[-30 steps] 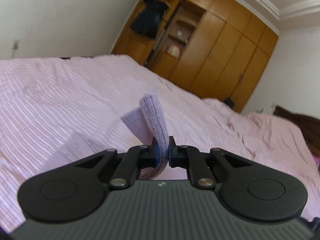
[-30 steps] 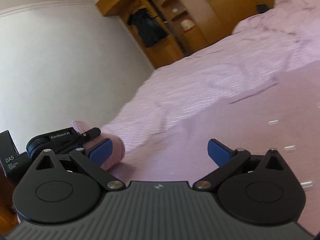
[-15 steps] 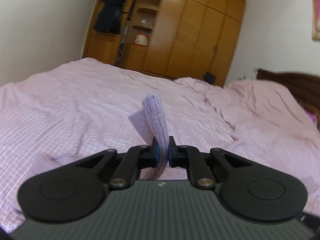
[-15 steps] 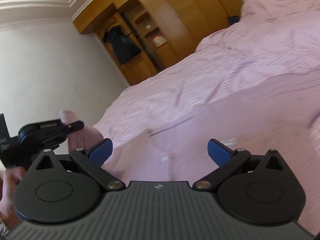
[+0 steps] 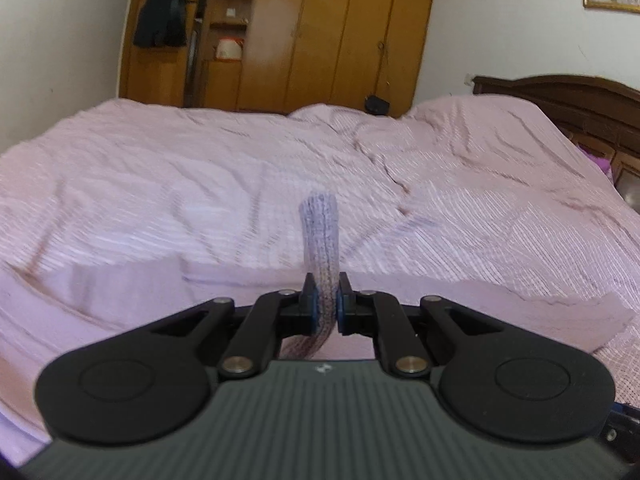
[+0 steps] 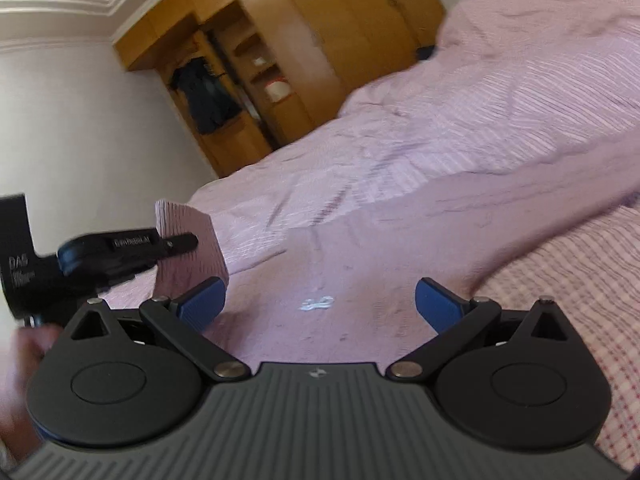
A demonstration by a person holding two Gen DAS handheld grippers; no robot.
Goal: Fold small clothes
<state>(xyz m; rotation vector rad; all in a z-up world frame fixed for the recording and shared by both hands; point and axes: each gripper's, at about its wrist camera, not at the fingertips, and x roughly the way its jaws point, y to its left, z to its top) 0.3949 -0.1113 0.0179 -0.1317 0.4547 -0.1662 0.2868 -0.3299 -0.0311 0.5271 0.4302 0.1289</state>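
Observation:
My left gripper (image 5: pixel 325 307) is shut on a small pale lilac knitted garment (image 5: pixel 321 236). The garment stands up edge-on between the jaws above the pink bed. In the right wrist view the same garment (image 6: pixel 188 248) shows at the left, clamped in the left gripper (image 6: pixel 176 242). My right gripper (image 6: pixel 320 304) is open and empty, its blue pads (image 6: pixel 202 302) spread wide, just right of the garment and above a flat pink cloth (image 6: pixel 360 264) on the bed.
A pink striped bedspread (image 5: pixel 200 184) covers the bed. A dark wooden headboard (image 5: pixel 568 100) stands at the right. A wooden wardrobe (image 5: pixel 320 32) with a dark hanging garment (image 5: pixel 162 8) lines the far wall. A red-checked cloth (image 6: pixel 580 292) lies at the right.
The left gripper has swung right with the garment, so the headboard now shows. The right gripper has tilted and moved closer to the held garment, still open.

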